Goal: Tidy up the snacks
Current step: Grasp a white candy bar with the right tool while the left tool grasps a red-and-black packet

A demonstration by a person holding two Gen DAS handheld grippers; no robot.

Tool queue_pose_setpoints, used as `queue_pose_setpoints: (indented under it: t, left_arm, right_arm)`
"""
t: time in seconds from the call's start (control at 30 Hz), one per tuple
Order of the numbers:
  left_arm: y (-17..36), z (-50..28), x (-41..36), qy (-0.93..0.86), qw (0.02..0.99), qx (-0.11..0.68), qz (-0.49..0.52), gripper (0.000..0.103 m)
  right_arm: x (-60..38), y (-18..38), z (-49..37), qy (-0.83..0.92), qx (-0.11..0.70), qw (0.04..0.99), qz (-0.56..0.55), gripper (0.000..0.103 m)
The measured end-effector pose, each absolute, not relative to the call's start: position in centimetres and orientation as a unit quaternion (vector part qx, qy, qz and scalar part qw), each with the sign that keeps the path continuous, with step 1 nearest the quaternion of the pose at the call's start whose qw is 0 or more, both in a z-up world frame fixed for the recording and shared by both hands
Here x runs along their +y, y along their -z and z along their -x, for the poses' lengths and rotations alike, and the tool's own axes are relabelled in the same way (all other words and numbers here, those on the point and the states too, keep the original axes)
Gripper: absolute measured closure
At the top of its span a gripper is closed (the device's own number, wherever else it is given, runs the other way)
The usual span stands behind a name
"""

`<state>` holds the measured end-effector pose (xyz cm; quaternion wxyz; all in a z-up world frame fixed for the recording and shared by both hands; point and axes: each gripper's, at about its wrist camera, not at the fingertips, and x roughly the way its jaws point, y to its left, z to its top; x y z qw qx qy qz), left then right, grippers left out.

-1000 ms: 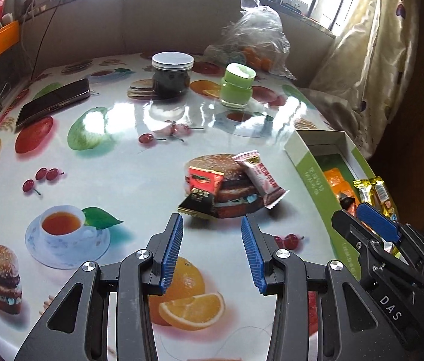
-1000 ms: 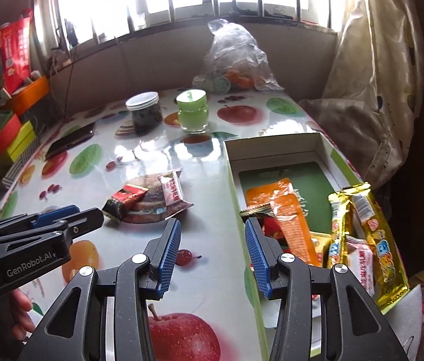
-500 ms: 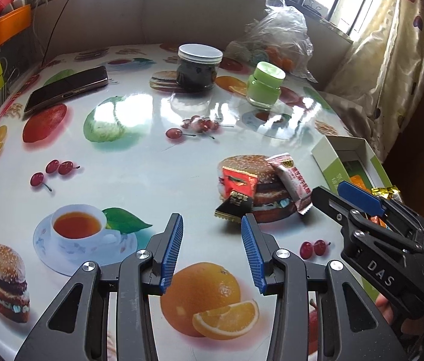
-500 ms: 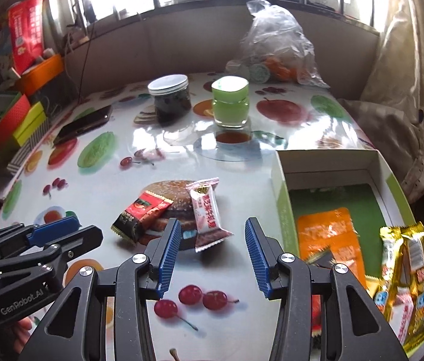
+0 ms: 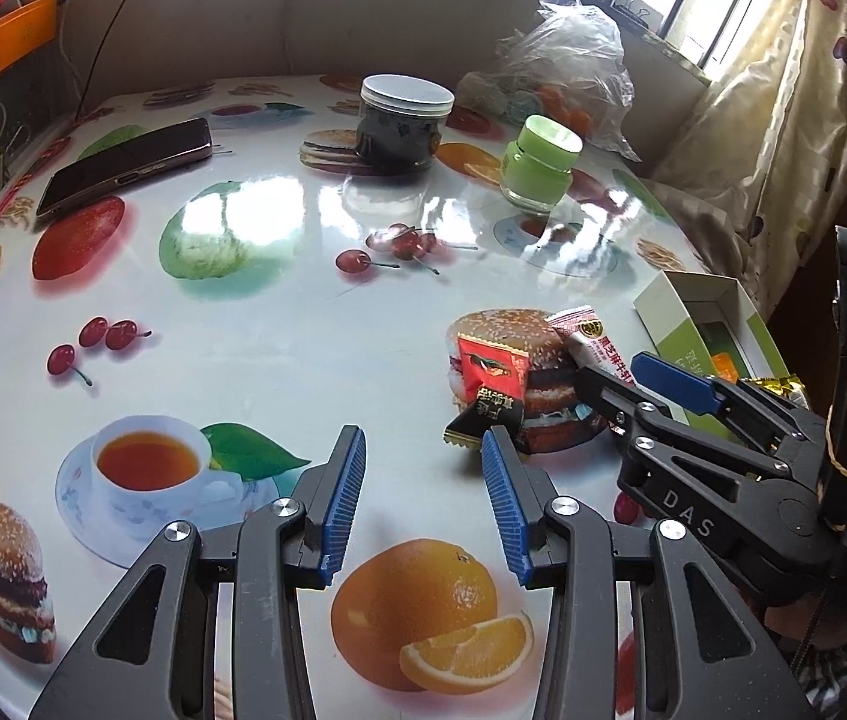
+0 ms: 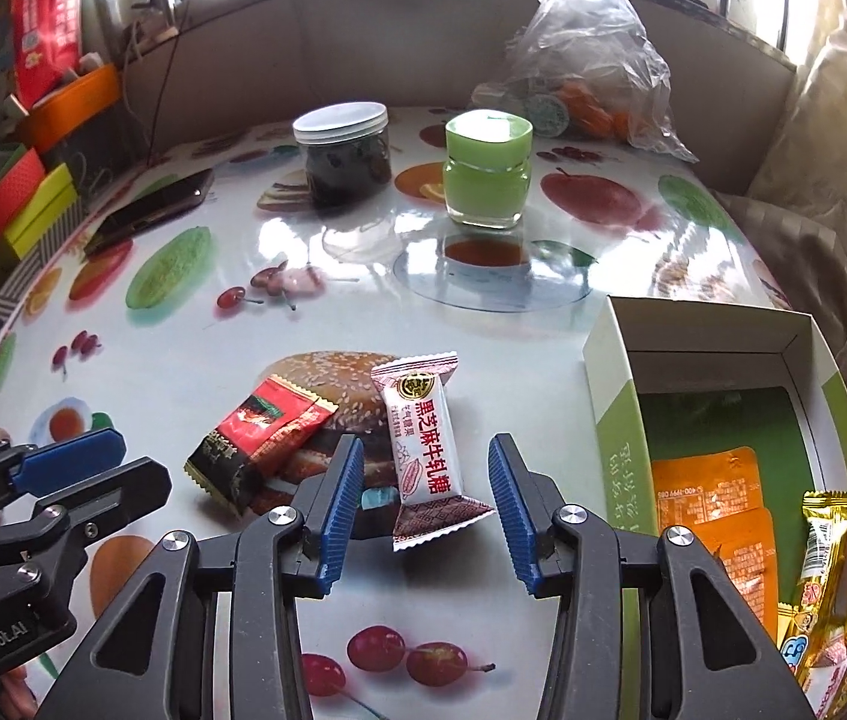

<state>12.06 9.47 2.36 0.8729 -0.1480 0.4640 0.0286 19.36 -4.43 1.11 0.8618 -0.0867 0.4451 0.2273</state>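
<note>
A pink-and-white candy packet point(image 6: 426, 450) and a red-and-black snack packet point(image 6: 264, 441) lie on the fruit-print table. My right gripper point(image 6: 423, 468) is open, its jaws standing on either side of the pink packet's near end, apart from it. My left gripper point(image 5: 423, 468) is open and empty, just short of the red-and-black packet point(image 5: 489, 387); the pink packet point(image 5: 594, 342) lies behind it. The green-and-white box point(image 6: 609, 396) at the right holds orange packets point(image 6: 717, 498) and gold packets point(image 6: 837, 558).
A dark jar with a white lid point(image 6: 342, 153), a green jar point(image 6: 488, 165), a phone point(image 5: 123, 165) and a clear plastic bag point(image 6: 585, 54) sit at the back. Coloured boxes point(image 6: 3, 204) stand at the left edge. A curtain point(image 5: 777, 96) hangs at the right.
Both grippers moved forward and left toward the two packets. The right gripper's jaws now flank the pink packet. The box has slid to the right in both views.
</note>
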Motion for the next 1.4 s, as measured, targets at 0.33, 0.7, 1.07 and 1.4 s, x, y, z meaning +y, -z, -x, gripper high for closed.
queue_pose_setpoints:
  t: [0.33, 0.7, 1.07, 1.4]
  left_arm:
    - [-2.4, -12.7, 8.7, -0.006, 0.874, 0.465, 0.143, 0.061]
    - [-2.1, -14.4, 7.1, 0.004, 0.872, 0.474, 0.122, 0.061]
    - [-1.1, -15.8, 6.5, 0.003, 0.865, 0.491, 0.102, 0.061]
    - [-1.1, -16.0, 6.5, 0.002, 0.867, 0.488, 0.104, 0.061]
  right_arm:
    - [-4.9, -1.0, -19.3, -0.227, 0.447, 0.863, 0.068, 0.081]
    - [-6.1, -1.4, -18.3, -0.223, 0.447, 0.865, 0.045, 0.081]
    - [-6.8, -1.1, -18.0, -0.218, 0.452, 0.864, 0.036, 0.082]
    - [-6.8, -1.2, -17.9, -0.218, 0.451, 0.865, 0.036, 0.082]
